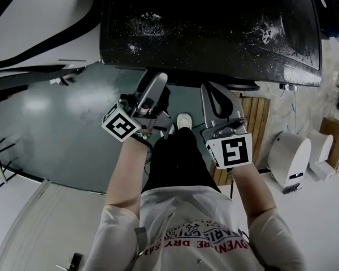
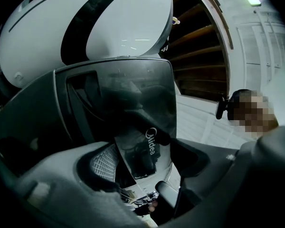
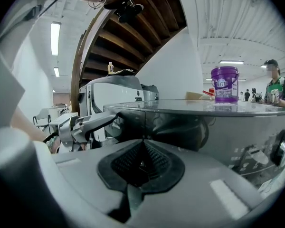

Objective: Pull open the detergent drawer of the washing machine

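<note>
The washing machine (image 1: pixel 214 27) is dark and glossy, its dusty top filling the upper head view. Its detergent drawer front (image 2: pixel 118 103), with a recessed grip and a white logo, fills the space ahead of my left gripper (image 2: pixel 147 158). That gripper is open, jaws spread wide with the panel's lower edge showing between them; contact cannot be told. In the right gripper view the left gripper (image 3: pixel 97 120) reaches the drawer front (image 3: pixel 128 122) at the machine's upper left corner. My right gripper (image 3: pixel 141 163) is shut on nothing, held just before the machine's front. Both the left gripper (image 1: pixel 157 83) and the right gripper (image 1: pixel 212 89) point under the machine's front edge.
A purple bucket (image 3: pixel 224 83) stands on the washer's top. A white rounded appliance (image 2: pixel 85 23) sits beside the washer on the left. Wooden slats (image 1: pixel 254 123) and a white device (image 1: pixel 288 154) lie to the right on the floor. People stand far behind (image 3: pixel 275 87).
</note>
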`<action>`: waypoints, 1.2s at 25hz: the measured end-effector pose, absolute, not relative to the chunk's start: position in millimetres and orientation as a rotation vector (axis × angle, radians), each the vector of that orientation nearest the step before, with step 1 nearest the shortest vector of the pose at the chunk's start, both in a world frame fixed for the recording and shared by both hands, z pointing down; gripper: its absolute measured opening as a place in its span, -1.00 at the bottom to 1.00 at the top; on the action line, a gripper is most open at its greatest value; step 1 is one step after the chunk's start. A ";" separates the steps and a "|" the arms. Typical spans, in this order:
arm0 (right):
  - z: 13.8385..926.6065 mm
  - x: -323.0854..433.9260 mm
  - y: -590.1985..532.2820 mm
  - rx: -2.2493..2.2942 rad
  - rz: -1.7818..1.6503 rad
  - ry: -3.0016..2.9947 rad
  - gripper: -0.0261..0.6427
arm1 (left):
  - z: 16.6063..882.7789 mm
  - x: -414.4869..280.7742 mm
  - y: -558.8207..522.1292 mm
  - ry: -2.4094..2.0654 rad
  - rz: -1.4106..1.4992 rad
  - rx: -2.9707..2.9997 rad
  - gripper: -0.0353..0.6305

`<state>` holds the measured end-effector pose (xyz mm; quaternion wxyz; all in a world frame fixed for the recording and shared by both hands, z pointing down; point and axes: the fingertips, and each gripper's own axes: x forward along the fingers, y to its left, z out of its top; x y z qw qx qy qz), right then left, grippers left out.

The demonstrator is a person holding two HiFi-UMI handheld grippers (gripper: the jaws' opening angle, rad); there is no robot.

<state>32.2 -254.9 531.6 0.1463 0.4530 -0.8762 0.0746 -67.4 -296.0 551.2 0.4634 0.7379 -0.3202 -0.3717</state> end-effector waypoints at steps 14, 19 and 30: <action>539.3 35.8 -227.8 1.333 0.238 -2.503 -0.92 | 549.6 -70.2 -282.7 -0.761 -1.046 1.724 0.04; 536.9 44.2 -221.2 1.364 0.225 -2.489 -0.92 | 546.7 -71.3 -262.7 -0.754 -1.070 1.732 0.01; 530.1 46.4 -181.9 1.423 0.199 -2.458 -0.92 | 546.5 -71.9 -228.0 -0.709 -1.056 1.736 0.00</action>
